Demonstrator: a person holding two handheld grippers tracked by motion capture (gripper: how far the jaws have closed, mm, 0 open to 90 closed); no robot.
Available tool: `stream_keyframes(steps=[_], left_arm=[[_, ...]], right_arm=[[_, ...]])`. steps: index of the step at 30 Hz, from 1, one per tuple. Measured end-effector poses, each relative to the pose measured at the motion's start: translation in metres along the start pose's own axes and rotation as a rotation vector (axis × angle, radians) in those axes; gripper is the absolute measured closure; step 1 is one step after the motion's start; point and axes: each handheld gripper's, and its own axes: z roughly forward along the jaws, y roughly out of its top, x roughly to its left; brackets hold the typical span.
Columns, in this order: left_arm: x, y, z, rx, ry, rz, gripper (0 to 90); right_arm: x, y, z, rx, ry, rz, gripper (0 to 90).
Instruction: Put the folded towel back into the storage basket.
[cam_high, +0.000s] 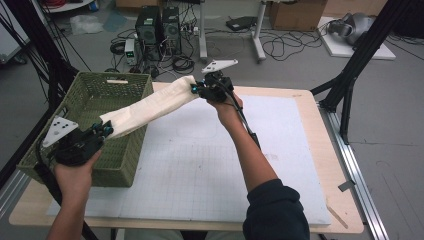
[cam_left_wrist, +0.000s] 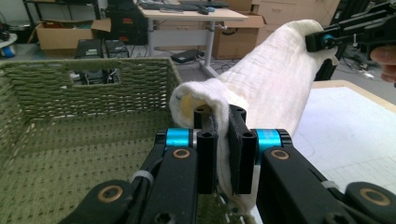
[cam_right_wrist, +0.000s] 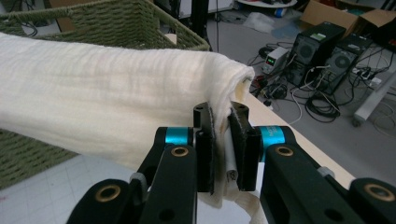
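Note:
A cream-white cloth (cam_high: 150, 106) hangs stretched in the air between my two grippers, rolled lengthwise. My left gripper (cam_high: 106, 130) is shut on its near end over the green woven basket (cam_high: 87, 92). In the left gripper view the jaws of that gripper (cam_left_wrist: 223, 154) pinch the cloth (cam_left_wrist: 275, 88) edge, with the basket's inside (cam_left_wrist: 84, 135) below. My right gripper (cam_high: 196, 90) is shut on the other end, raised above the table's far edge. The right gripper view has its gripper (cam_right_wrist: 223, 149) clamping the folded cloth (cam_right_wrist: 107, 107) corner.
The basket stands on the table's left end, partly over the white gridded mat (cam_high: 210, 165). Past the table's far edge are computer towers (cam_high: 159, 25), cables and a desk leg (cam_high: 259, 35) on the floor. Black frame posts (cam_high: 360, 55) rise on the right.

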Motion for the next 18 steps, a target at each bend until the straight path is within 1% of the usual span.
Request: stream_keyframes(steps=[2, 6, 7, 8, 9, 12, 18], left_arm=[[0.005, -0.002, -0.004, -0.002, 0.013, -0.008, 83.3], [0.009, -0.003, -0.008, -0.004, 0.030, -0.012, 83.3], [0.010, -0.003, -0.009, -0.005, 0.034, -0.012, 83.3], [0.011, -0.003, -0.011, -0.007, 0.040, -0.012, 83.3], [0.012, -0.004, -0.012, -0.010, 0.045, -0.014, 83.3], [0.018, -0.005, -0.018, -0.012, 0.061, -0.020, 83.3], [0.024, -0.008, -0.024, -0.018, 0.083, -0.028, 83.3]], right_arm=[[0.002, 0.004, 0.005, -0.006, 0.009, -0.002, 82.1], [0.006, 0.011, 0.016, -0.001, 0.022, -0.016, 82.1], [0.006, 0.011, 0.016, -0.001, 0.022, -0.016, 82.1], [0.009, 0.016, 0.022, 0.006, 0.026, -0.022, 82.1], [0.010, 0.019, 0.025, 0.003, 0.027, -0.030, 82.0], [0.013, 0.027, 0.034, 0.004, 0.039, -0.036, 82.0], [0.020, 0.041, 0.051, 0.006, 0.058, -0.058, 82.0]])
